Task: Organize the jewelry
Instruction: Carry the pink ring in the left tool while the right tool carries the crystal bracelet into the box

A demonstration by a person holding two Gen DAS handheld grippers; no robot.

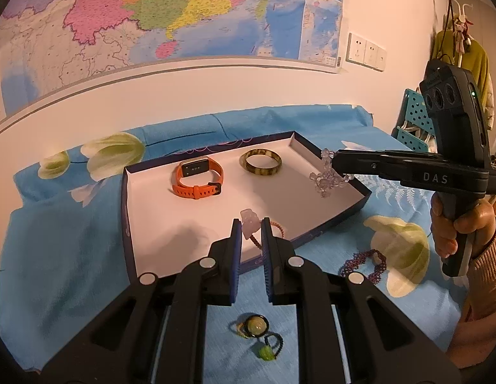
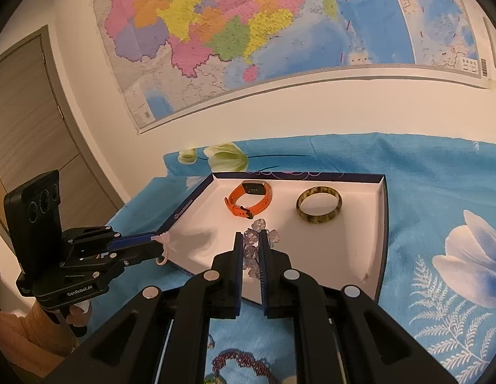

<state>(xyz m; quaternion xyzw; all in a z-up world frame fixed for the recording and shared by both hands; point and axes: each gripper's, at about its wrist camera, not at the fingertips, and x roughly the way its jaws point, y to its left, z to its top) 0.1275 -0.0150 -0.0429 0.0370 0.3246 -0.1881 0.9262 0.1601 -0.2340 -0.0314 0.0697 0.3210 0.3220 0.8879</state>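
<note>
A blue floral cloth carries a shallow box; nearest its front edge, a purple beaded bracelet and two pendant cords.

I see open white floor in the near half of the tray, between my left gripper and my right gripper, so either could pass there. The far half is taken by the orange watch and the amber bangle, well apart with a clear lane between them. On the blue cloth near the tray's front wall, the purple beaded bracelet and two small rings lie in the way.
</note>
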